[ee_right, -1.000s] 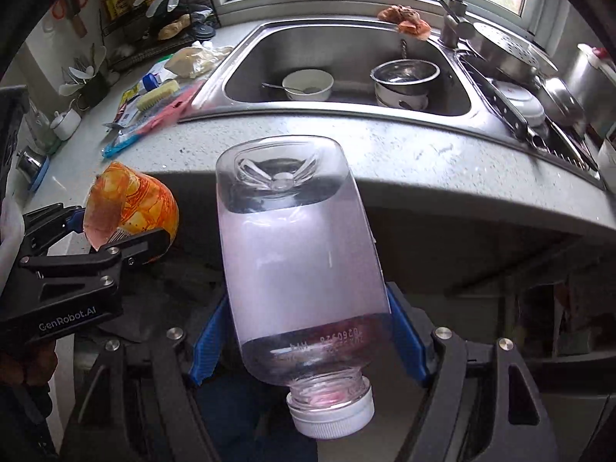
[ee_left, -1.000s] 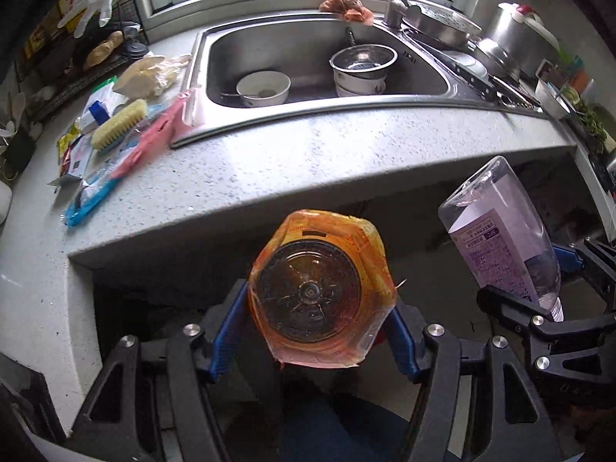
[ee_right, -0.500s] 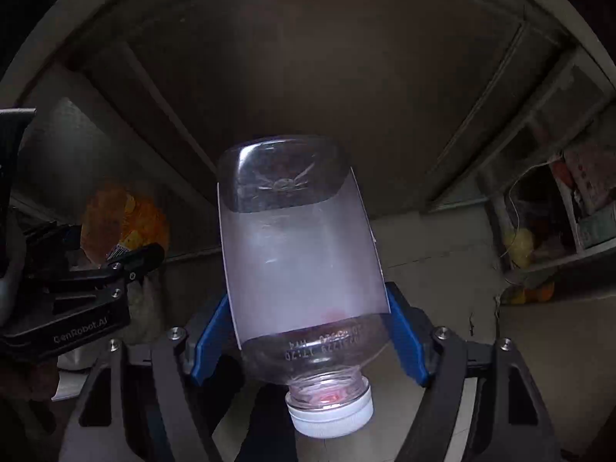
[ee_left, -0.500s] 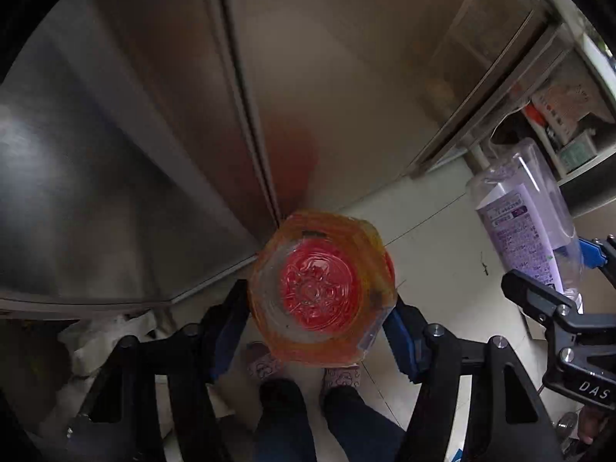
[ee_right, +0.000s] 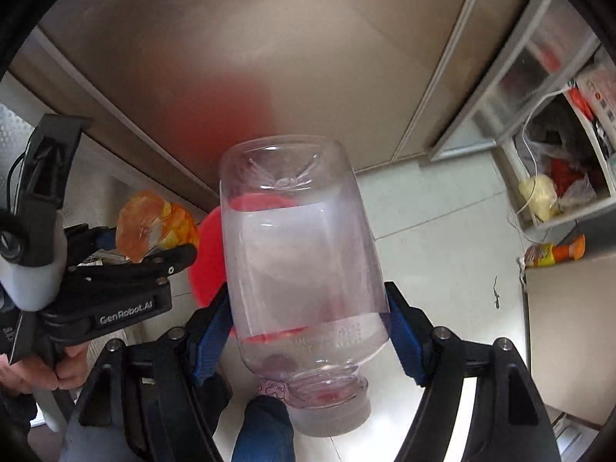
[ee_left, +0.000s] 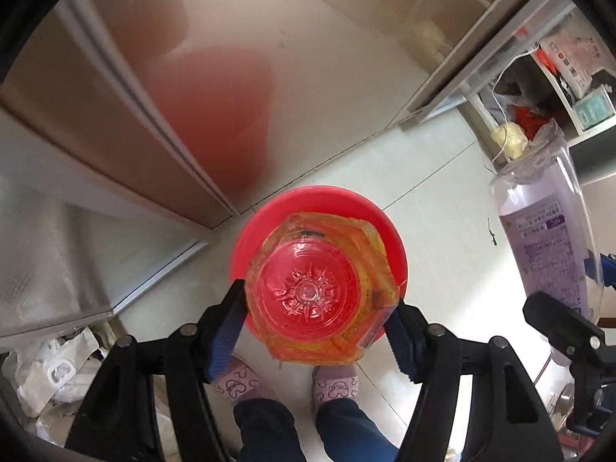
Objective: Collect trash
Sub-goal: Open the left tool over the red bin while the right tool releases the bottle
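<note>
Both views have swung from the sink and desk, seen a second ago, down to the tiled floor (ee_left: 431, 208) and the steel cabinet doors (ee_left: 127, 88); both hands have dropped and now aim nearly straight down. Left claw (ee_left: 319, 308) is clamped on an orange-wrapped plastic bottle (ee_left: 319, 288), base toward the lens at centre frame. Directly beyond it, newly in view, sits a red round bin (ee_left: 369, 211) on the floor, its rim showing as a crescent around the bottle (the red glow on the cabinet door above looks like its reflection). Right claw (ee_right: 308, 327) is clamped on a clear bottle with a purple label (ee_right: 300, 261), white cap toward the lens, lower centre of its own view; the same bottle stands at the right edge of the left view. Reading: carry phase is over and both pieces of trash are poised over the bin, so release seems the next step; neither has been dropped yet. Hidden or unclear: the bin's inside and depth are masked by both bottles, so its contents cannot be told. Whether the clear bottle is really above the opening or beside it is uncertain. The person's slippers (ee_left: 235, 381) are partly cut off below the claws. White bags (ee_left: 50, 377) at lower left are too blurred to identify.
</note>
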Available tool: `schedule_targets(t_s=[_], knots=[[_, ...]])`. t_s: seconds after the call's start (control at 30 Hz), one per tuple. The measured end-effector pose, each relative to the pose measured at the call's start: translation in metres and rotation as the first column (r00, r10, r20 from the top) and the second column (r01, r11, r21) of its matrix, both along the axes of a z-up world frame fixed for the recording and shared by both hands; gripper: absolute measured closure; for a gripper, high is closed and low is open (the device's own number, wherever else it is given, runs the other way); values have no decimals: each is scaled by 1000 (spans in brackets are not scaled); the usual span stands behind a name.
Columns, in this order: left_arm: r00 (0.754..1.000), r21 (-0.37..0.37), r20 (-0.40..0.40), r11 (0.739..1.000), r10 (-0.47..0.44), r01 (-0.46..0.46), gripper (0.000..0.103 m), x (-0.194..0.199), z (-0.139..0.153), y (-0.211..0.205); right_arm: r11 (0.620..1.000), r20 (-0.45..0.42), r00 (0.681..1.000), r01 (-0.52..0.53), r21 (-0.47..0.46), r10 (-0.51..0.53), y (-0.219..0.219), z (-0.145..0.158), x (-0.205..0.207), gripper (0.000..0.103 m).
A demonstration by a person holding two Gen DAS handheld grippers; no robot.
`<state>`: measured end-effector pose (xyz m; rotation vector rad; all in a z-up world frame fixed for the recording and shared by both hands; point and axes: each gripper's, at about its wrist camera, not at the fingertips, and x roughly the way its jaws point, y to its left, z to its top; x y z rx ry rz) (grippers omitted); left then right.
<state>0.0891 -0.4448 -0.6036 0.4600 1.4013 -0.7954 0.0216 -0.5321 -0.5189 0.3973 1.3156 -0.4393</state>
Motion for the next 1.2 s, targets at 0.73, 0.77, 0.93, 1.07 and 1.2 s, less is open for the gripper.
schedule_targets(t_s=[0.73, 0.77, 0.93, 1.07, 1.2], knots=[[997, -36, -20, 997, -71, 70, 17, 23, 13, 24, 999, -40, 999, -31, 8, 31, 10, -5, -14, 31], [998, -32, -16, 997, -64, 63, 16, 25, 13, 25, 999, -43, 998, -37, 16, 37, 9, -8, -12, 31], [1000, -10, -17, 1000, -7, 7, 16, 37, 13, 47, 996, -62, 995, -74, 50, 77, 17, -24, 1, 31], [999, 15, -10, 999, 32, -31, 16, 46, 9, 62, 992, -81, 990, -108, 72, 114, 22, -40, 11, 31], [997, 49, 29, 996, 66, -68, 16, 50, 9, 78, 986, -118, 979, -163, 36, 166, 29, -55, 15, 31]])
